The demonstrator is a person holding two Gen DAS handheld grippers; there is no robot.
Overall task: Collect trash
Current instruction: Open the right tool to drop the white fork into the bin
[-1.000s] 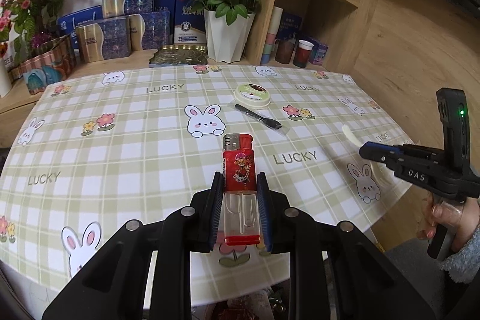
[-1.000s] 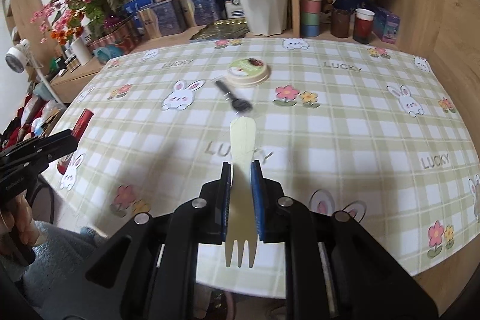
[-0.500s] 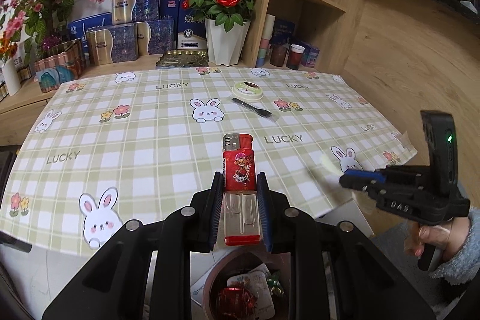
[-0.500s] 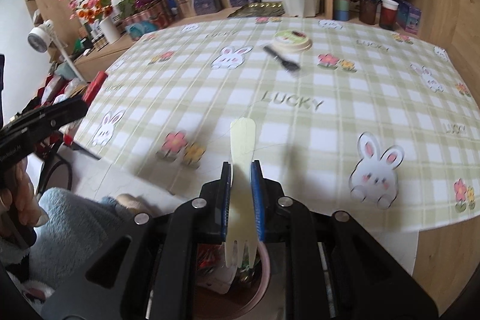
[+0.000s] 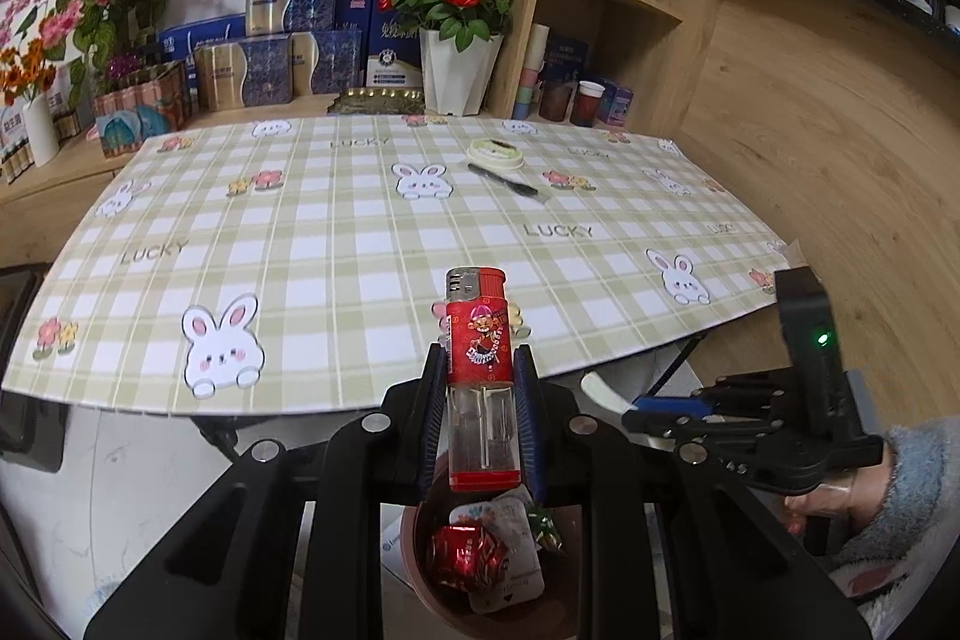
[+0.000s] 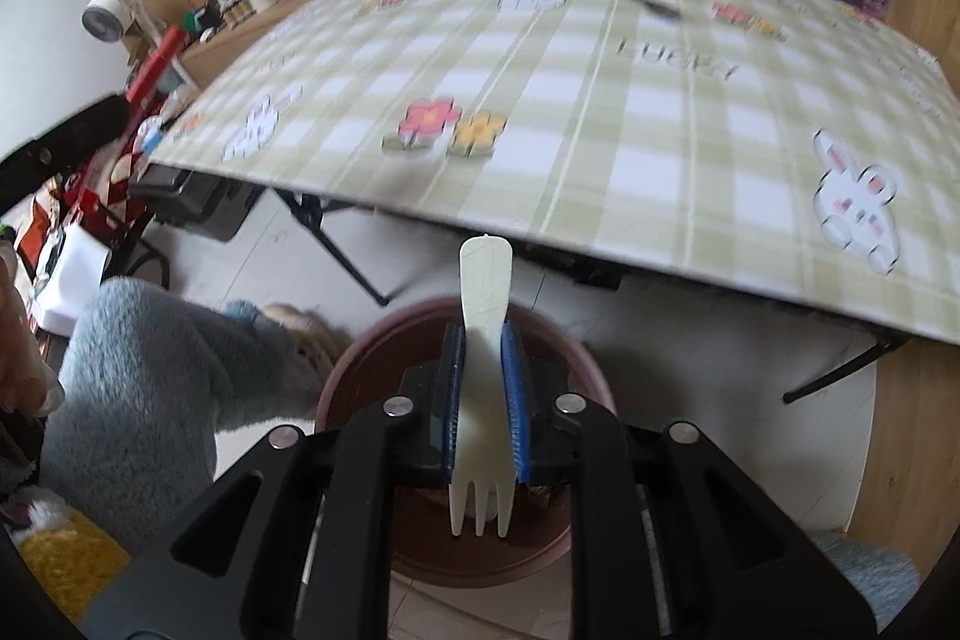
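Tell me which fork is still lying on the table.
The black fork, beside the round lid; the cream fork is clamped in the right tongs.

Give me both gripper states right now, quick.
Left gripper: closed on the red lighter, above the trash bin.
Right gripper: closed on the plastic fork, over the same bin.

My own fingers (image 5: 522,418) cover most of the bin (image 5: 420,574); its near rim is cut off. Tablecloth (image 6: 600,100) blurred in right view; far shelf labels unreadable.
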